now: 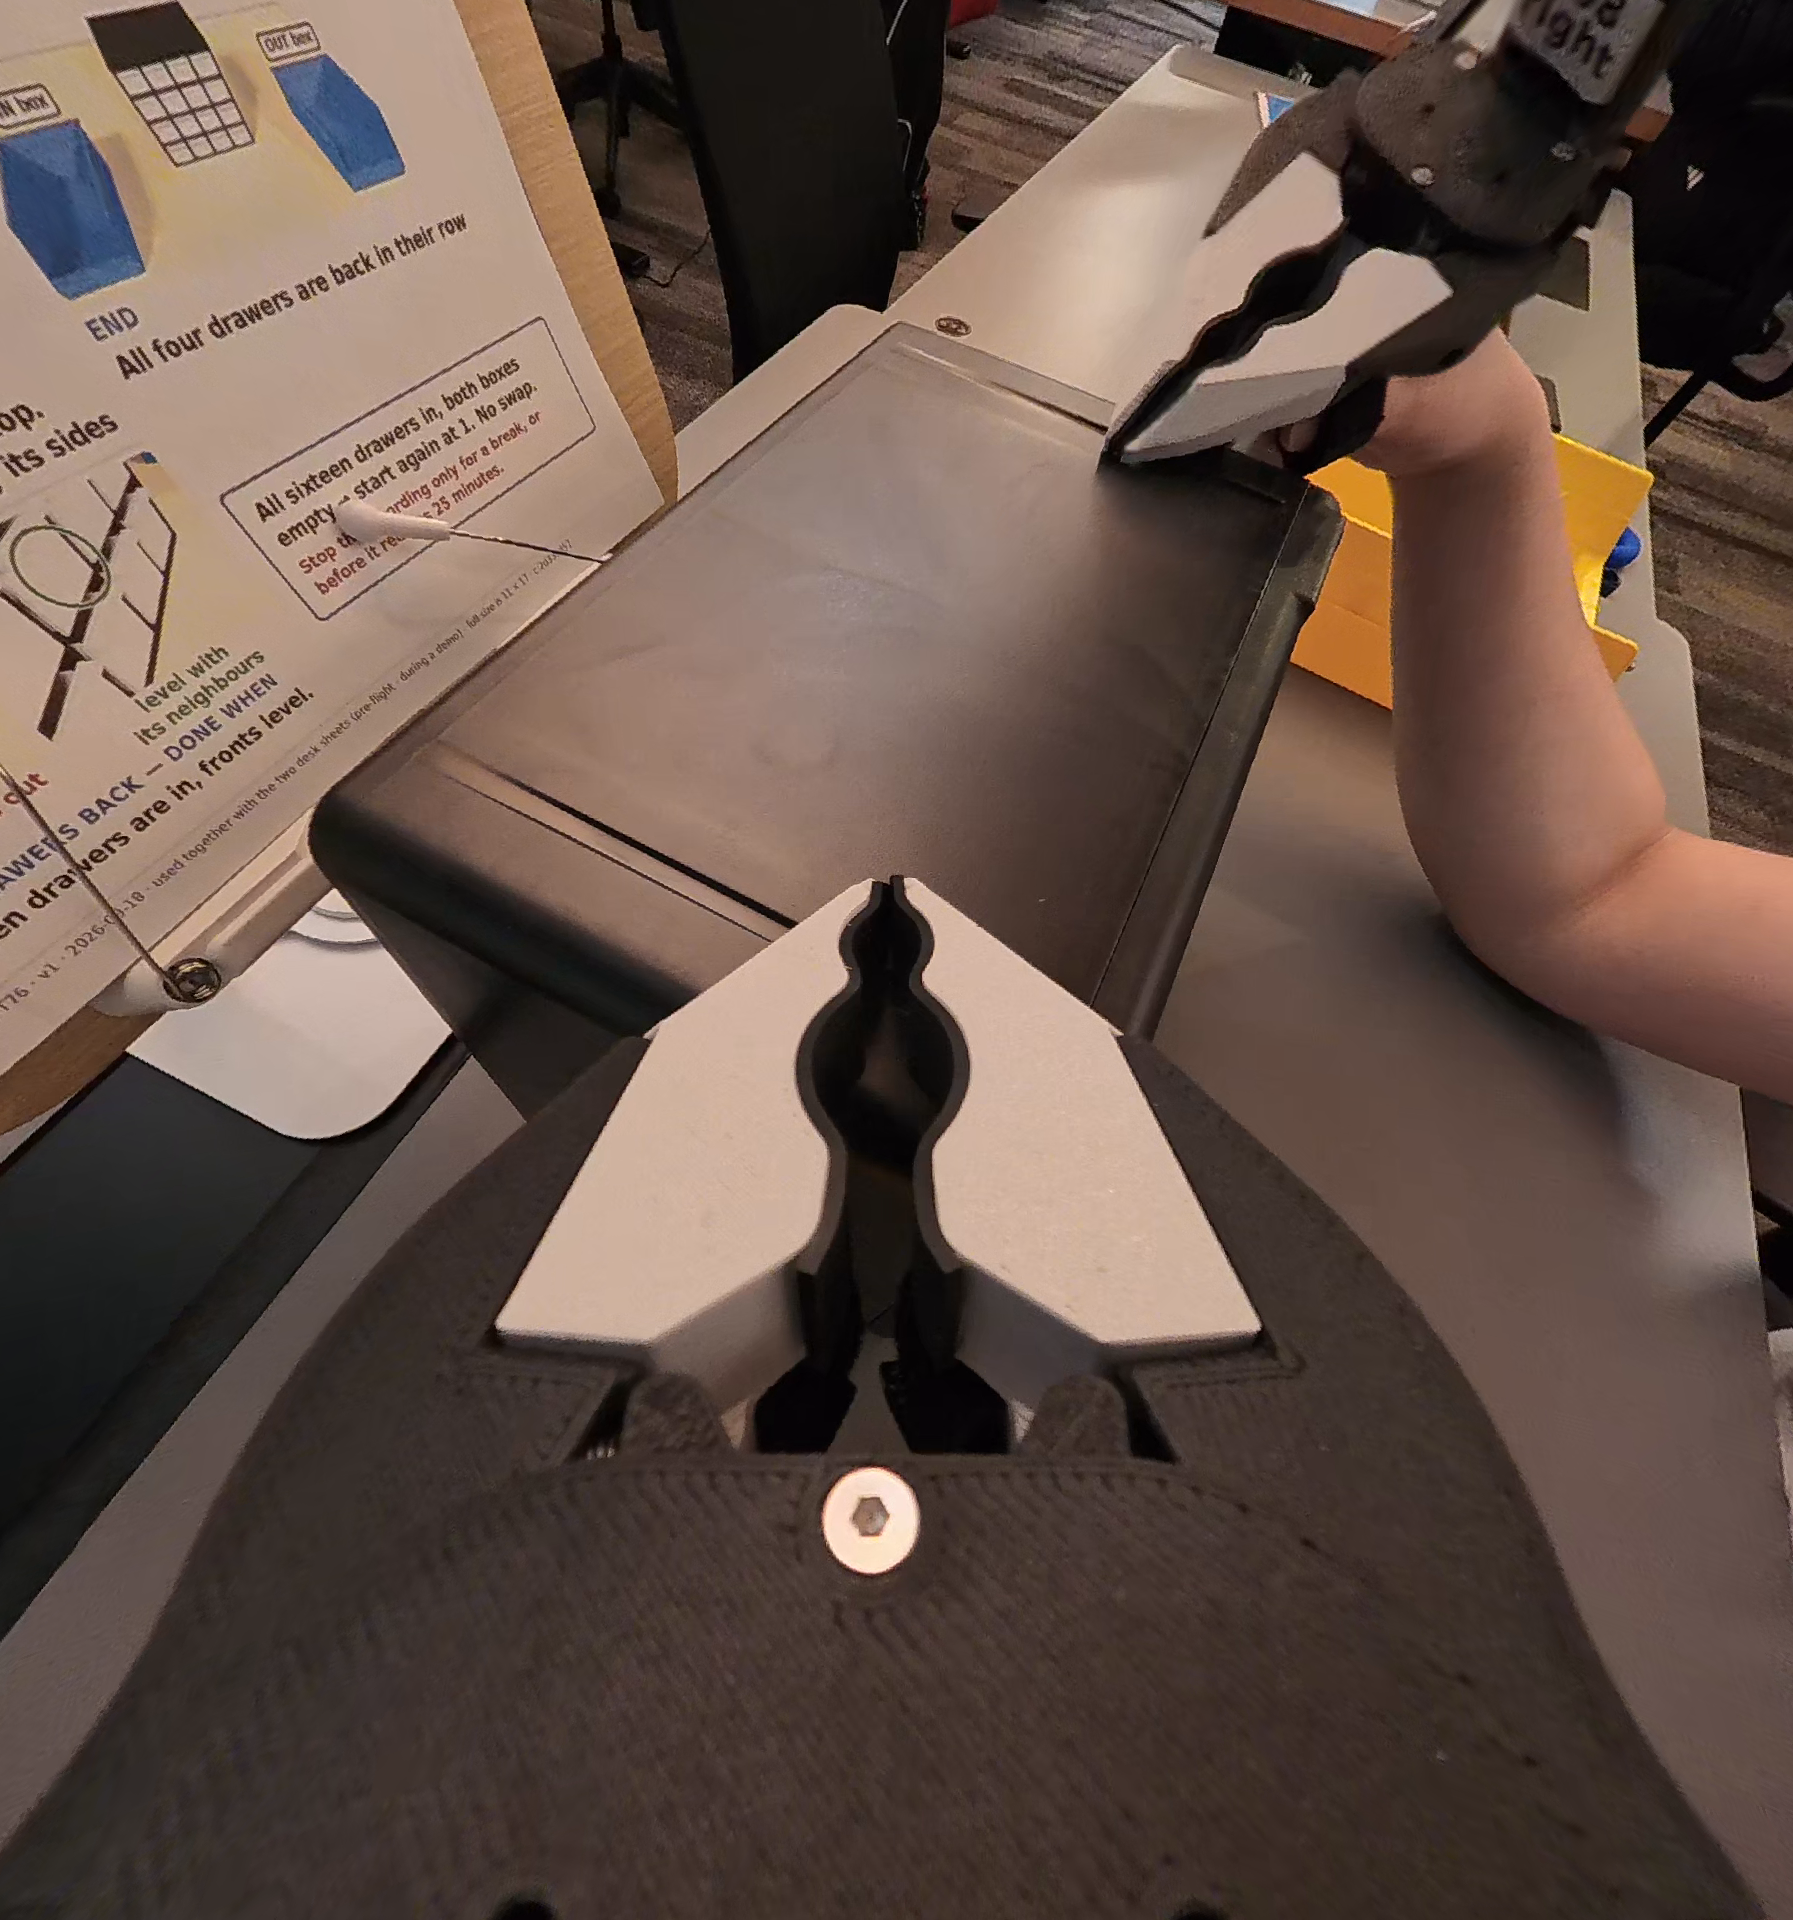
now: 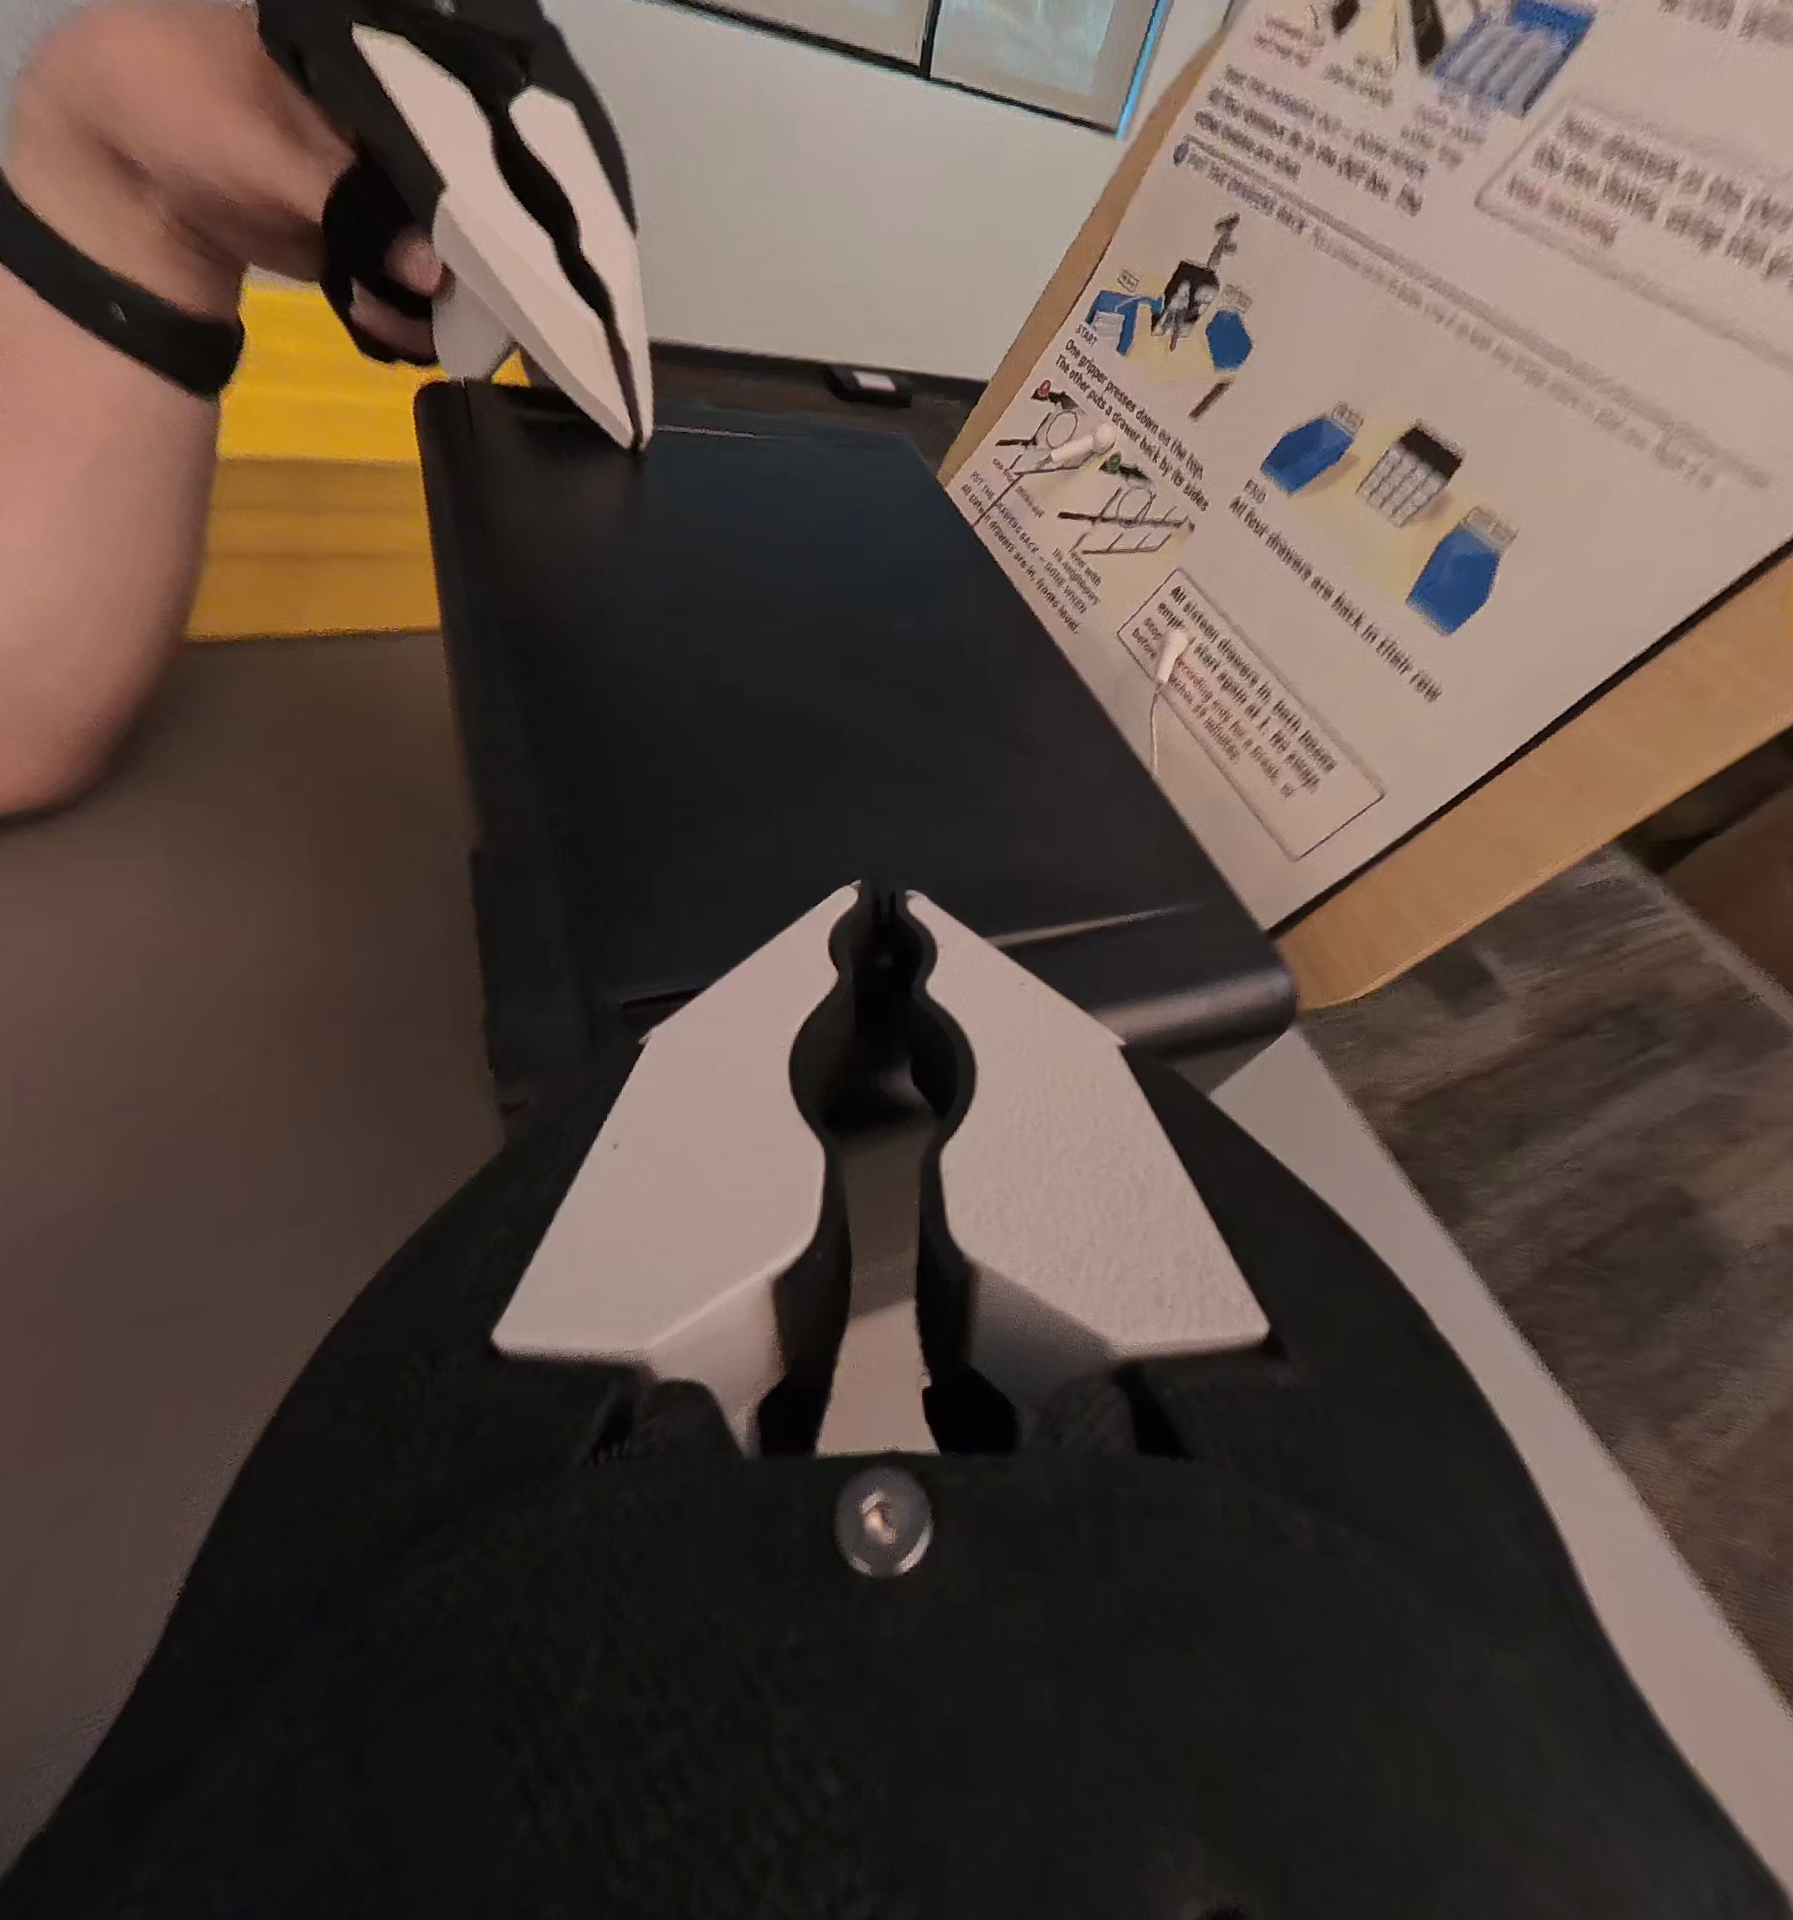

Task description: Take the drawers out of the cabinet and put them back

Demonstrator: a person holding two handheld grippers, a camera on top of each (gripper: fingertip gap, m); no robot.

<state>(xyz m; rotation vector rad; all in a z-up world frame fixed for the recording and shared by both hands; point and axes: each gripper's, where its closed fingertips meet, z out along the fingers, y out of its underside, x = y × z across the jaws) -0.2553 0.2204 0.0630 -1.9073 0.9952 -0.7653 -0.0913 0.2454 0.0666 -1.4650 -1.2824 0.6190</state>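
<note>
The black cabinet [image 1: 871, 644] lies below me and only its flat top shows; the drawers are hidden. My left gripper [image 1: 892, 888] is shut and empty, with its tips at the near end of the cabinet top. My right gripper [image 1: 1131, 442] is shut and empty, with its tips down on the far right corner of the top. In the right wrist view the cabinet top [image 2: 767, 675] runs away from the right gripper [image 2: 881, 894], and the left gripper [image 2: 632, 426] touches its far end.
An instruction sheet on a wooden board [image 1: 248, 416] leans close along one side of the cabinet; it also shows in the right wrist view [image 2: 1391, 468]. A yellow bin [image 1: 1359, 603] stands on the other side. A person's forearm [image 1: 1546, 779] rests on the grey desk [image 1: 1443, 1195]. About 20 centimetres separates my left fingertips from my right.
</note>
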